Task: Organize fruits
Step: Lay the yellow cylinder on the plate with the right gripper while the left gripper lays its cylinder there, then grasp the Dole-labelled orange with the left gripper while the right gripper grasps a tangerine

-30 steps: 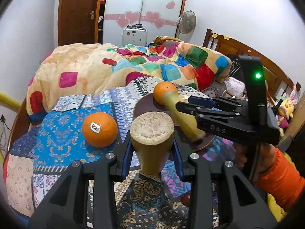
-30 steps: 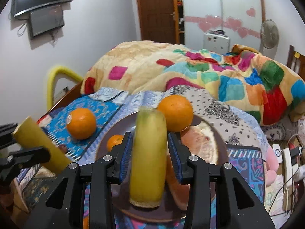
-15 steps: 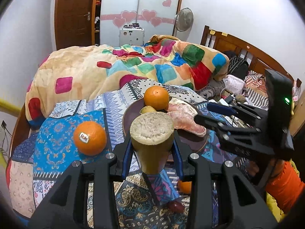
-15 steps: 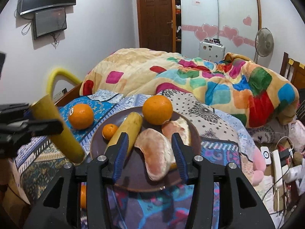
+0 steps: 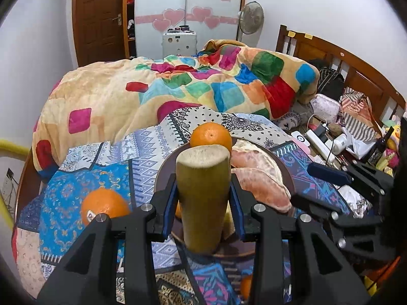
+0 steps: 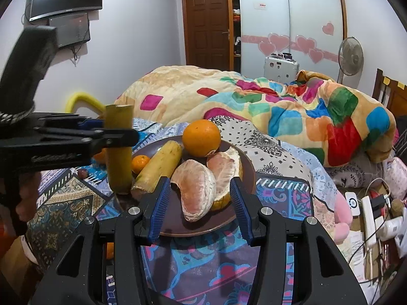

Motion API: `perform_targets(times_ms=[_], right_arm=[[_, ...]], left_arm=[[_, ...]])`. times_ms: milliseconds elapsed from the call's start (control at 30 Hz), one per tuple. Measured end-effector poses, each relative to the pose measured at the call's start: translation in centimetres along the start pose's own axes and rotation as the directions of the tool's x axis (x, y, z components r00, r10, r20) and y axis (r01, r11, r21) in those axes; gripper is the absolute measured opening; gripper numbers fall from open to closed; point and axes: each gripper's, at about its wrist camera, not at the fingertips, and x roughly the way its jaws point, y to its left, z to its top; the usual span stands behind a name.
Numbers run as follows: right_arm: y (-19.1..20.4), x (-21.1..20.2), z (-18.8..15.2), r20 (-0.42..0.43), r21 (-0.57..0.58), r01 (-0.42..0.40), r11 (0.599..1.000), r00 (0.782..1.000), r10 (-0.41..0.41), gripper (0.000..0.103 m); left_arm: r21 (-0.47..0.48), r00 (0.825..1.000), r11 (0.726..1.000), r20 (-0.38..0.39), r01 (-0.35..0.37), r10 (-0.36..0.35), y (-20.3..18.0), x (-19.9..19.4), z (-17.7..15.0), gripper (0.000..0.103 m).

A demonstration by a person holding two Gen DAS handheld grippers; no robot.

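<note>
left gripper [image 5: 203, 200] grips cane [image 5: 203, 198] — upright, maybe.

Glossy plate [image 6: 248, 170] — fibrous cane stalk [image 5: 203, 200]

Left gripper [image 5: 203, 200]: black frame, blue finger pads; between them a yellow-green cane piece [image 5: 203, 198] with a pale beige cut end. Right gripper [image 6: 199, 206]: same black and blue. Ahead of its fingers, a dark brown plate [image 6: 248, 167] holds pinkish peeled pomelo segments [image 6: 194, 190], a yellow cane piece [image 6: 159, 166], a big orange [image 6: 201, 138] and a small tangerine [image 6: 140, 163]. Cloth [image 5: 63, 195] left of the left fingers: blue, ornate pattern. Blanket [image 5: 122, 96] beyond: beige with multicolour squares.
</note>
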Motion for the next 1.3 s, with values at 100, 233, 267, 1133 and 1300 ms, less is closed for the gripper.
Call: perform_targets(times_ms=[100, 233, 267, 1133, 1300], right_arm=[[0.0, 0.0, -0.2, 0.002, -0.001, -0.006, 1.0, 1.0, 0.006, 0.045], [0.1, -0.1, -0.4, 0.002, -0.005, -0.006, 1.0, 1.0, 0.006, 0.045], [0.1, -0.2, -0.4, 0.003, -0.005, -0.007, 1.0, 1.0, 0.007, 0.045], [1.5, 0.0, -0.1, 0.008, -0.023, -0.007, 1.0, 1.0, 0.007, 0.045], [1.7, 0.6, -0.3, -0.006, -0.03, -0.007, 1.0, 1.0, 0.007, 0.045]], left_arm=[[-0.012, 0.999, 1.0, -0.043, 0.013, -0.013, 0.1, 1.2, -0.2, 0.041], [0.011, 0.998, 1.0, -0.064, -0.015, 0.016, 0.4, 2.0, -1.4, 0.044], [0.006, 0.997, 1.0, -0.077, -0.002, 0.002, 0.6, 2.1, -1.6, 0.045], [-0.082, 0.99, 0.987, -0.054, -0.137, 0.133, 10.0, -1.4, -3.3, 0.056], [-0.108, 0.987, 0.987, -0.119, -0.119, 0.106, 11.6, 1.2, -4.2, 0.064]])
